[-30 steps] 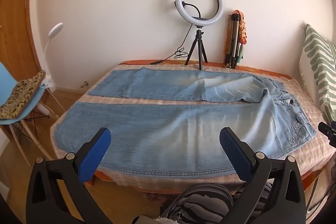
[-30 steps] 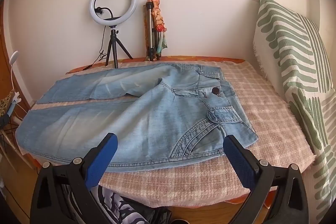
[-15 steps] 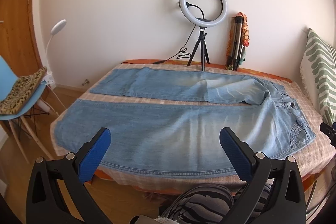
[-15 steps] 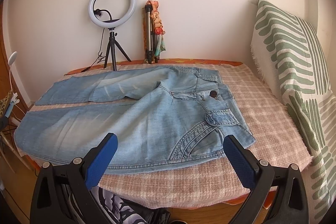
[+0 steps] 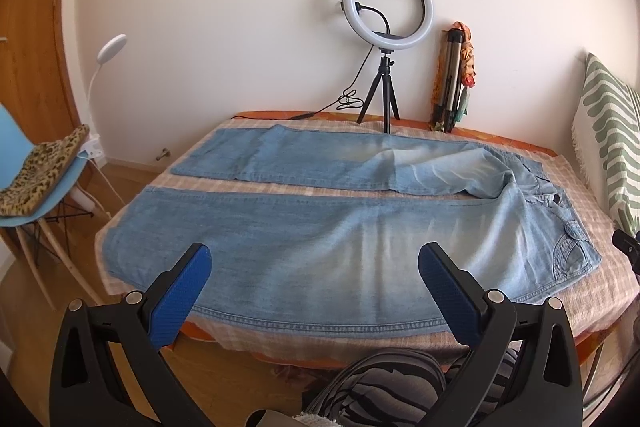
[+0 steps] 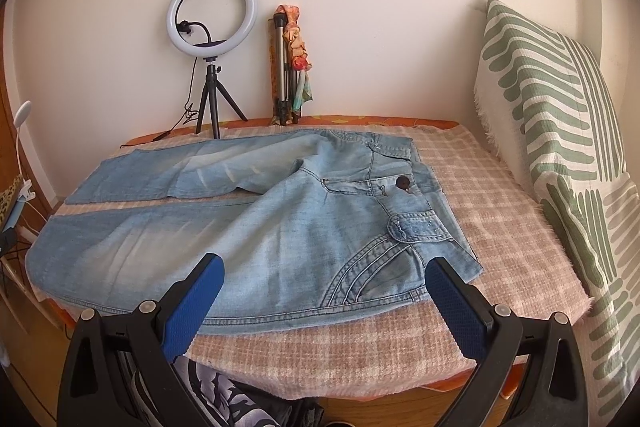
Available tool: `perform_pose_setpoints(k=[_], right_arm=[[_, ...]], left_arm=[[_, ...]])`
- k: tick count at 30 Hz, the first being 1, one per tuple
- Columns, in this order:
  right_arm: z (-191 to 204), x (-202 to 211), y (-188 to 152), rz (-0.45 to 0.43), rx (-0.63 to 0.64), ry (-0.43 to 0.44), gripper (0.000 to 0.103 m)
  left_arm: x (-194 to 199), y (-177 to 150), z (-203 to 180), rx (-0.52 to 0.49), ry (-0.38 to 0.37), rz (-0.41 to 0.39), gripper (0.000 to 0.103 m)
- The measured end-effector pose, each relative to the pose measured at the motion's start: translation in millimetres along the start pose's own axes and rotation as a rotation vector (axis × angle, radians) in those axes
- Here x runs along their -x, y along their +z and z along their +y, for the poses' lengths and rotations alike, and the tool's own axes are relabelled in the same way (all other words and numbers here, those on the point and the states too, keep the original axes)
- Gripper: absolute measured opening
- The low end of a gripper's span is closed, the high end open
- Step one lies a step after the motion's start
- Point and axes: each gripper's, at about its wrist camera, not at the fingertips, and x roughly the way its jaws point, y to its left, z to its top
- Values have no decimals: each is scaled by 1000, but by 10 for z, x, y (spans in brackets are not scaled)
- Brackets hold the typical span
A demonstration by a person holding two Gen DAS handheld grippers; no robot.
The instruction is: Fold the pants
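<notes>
Jeans lie spread flat on the checked blanket with legs apart, unfolded, while my left tongs and right tongs hover wide open and empty over the near edge; next I'd grip the near leg's outer seam to fold it across.

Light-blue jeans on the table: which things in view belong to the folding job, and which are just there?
Job:
- light-blue denim jeans, spread flat
- left gripper, open
- right gripper, open
- pink checked tablecloth

Lying about:
- white ring light
- folded tripod
- green-striped cushion
- blue chair
</notes>
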Motion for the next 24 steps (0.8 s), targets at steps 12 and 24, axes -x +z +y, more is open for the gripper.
perform_pose_setpoints(k=[12, 24], right_arm=[[12, 3, 9, -3, 2, -2, 102], [22, -4, 11, -2, 2, 1, 102]], left_arm=[[-10, -14, 18, 6, -1, 0, 103], [-11, -38, 12, 8, -1, 2, 103]])
